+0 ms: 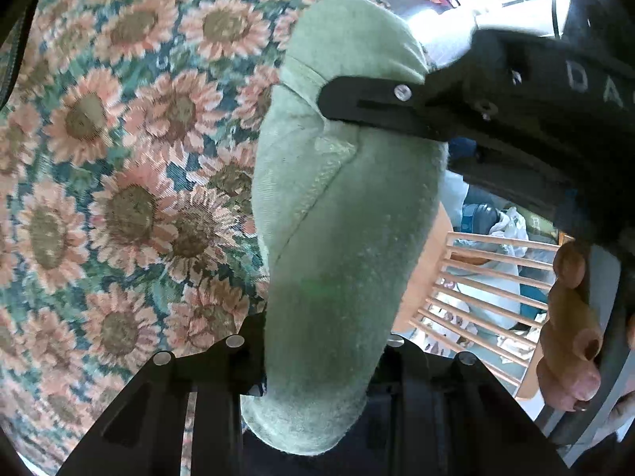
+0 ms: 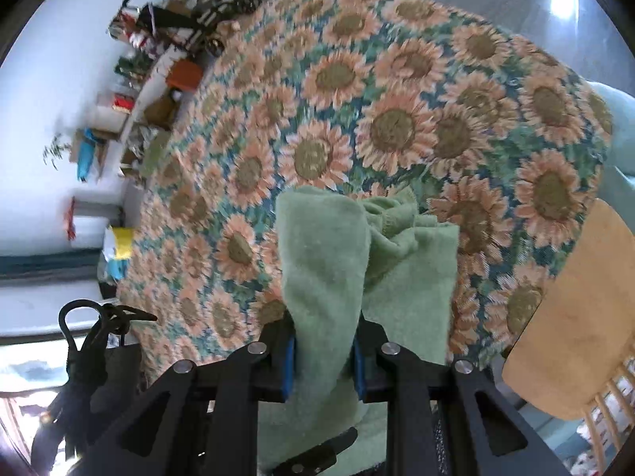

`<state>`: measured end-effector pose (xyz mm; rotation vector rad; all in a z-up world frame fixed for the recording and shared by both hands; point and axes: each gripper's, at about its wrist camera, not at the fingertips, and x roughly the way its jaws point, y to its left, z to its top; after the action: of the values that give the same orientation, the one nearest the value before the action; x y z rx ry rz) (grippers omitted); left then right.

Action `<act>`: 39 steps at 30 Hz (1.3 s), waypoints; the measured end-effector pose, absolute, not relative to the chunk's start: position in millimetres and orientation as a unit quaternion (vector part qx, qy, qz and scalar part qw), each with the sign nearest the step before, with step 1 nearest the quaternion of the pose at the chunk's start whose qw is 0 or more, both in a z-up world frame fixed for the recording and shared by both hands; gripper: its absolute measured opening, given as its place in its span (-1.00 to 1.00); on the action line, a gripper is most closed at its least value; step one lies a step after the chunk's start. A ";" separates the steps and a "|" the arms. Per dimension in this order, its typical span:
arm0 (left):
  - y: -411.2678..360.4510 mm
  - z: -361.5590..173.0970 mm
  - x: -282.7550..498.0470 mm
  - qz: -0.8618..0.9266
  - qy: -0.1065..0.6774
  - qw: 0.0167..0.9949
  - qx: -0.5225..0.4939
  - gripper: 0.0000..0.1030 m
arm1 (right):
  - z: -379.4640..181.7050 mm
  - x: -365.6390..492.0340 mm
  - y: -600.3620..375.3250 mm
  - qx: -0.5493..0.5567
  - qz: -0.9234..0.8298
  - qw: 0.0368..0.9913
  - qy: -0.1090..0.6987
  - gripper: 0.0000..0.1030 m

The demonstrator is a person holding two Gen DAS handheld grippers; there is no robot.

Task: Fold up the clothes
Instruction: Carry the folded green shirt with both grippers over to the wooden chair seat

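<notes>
We hold the green towel (image 2: 329, 261) bunched above the sunflower tablecloth (image 2: 397, 119): right gripper (image 2: 324, 361) clamped on it, left gripper (image 1: 317, 377) apparently pinching its near end. Folding seems barely begun; nothing lies flat yet.

A sunflower cloth (image 2: 397, 119) covers the worktop. A wooden chair (image 1: 476, 289) stands beside it. Messy shelves (image 2: 151, 79) line the white wall (image 2: 47, 79).

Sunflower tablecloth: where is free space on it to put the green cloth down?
The sunflower tablecloth is bare beyond the green cloth, up to its far edge and toward the wooden chair. In the left wrist view it is also bare beside the cloth. Crowded: the cluttered shelves past the table edge.
</notes>
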<state>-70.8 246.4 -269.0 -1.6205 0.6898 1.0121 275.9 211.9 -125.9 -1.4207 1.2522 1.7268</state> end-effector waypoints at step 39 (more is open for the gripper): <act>123.6 -281.2 254.6 0.242 0.525 0.587 -0.568 -0.39 | -67.3 657.4 71.9 -0.366 0.555 0.450 0.596 -0.54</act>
<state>254.6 123.6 -281.2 -1.3235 1.2230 0.5631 657.4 71.9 -67.3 -0.9053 1.4724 1.3733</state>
